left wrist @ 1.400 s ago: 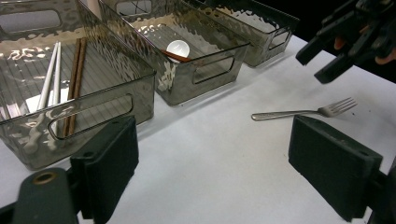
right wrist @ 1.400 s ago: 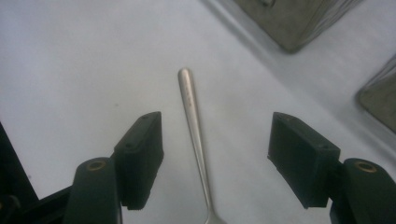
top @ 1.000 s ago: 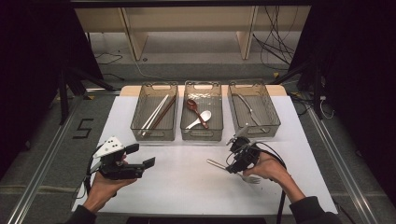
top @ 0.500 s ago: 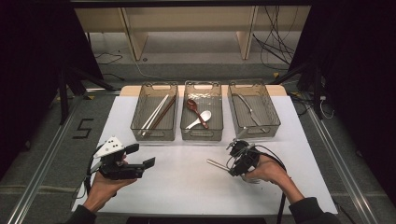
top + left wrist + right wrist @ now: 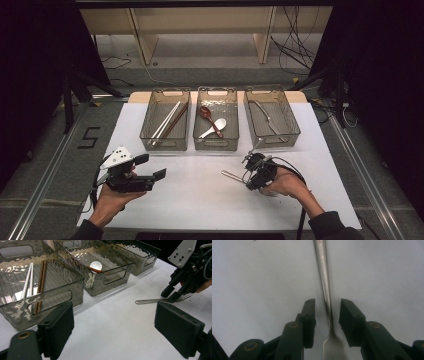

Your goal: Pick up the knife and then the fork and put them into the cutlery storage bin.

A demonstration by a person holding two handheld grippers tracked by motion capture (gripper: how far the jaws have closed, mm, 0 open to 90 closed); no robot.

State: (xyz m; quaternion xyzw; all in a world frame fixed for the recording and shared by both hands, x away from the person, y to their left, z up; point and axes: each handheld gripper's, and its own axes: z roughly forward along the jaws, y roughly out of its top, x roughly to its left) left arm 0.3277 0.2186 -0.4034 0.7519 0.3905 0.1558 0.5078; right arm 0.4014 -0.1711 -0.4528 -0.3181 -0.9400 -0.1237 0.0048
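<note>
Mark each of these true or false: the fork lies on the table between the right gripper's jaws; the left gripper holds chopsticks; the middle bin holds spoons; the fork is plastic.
1. The fork lies on the table between the jaws of the right gripper. True; they have just been closing.
2. The left gripper holds chopsticks. False: it is open and holds nothing; the chopsticks lie in the left bin.
3. The middle bin holds spoons. True.
4. The fork is plastic. False: it looks like metal.
</note>
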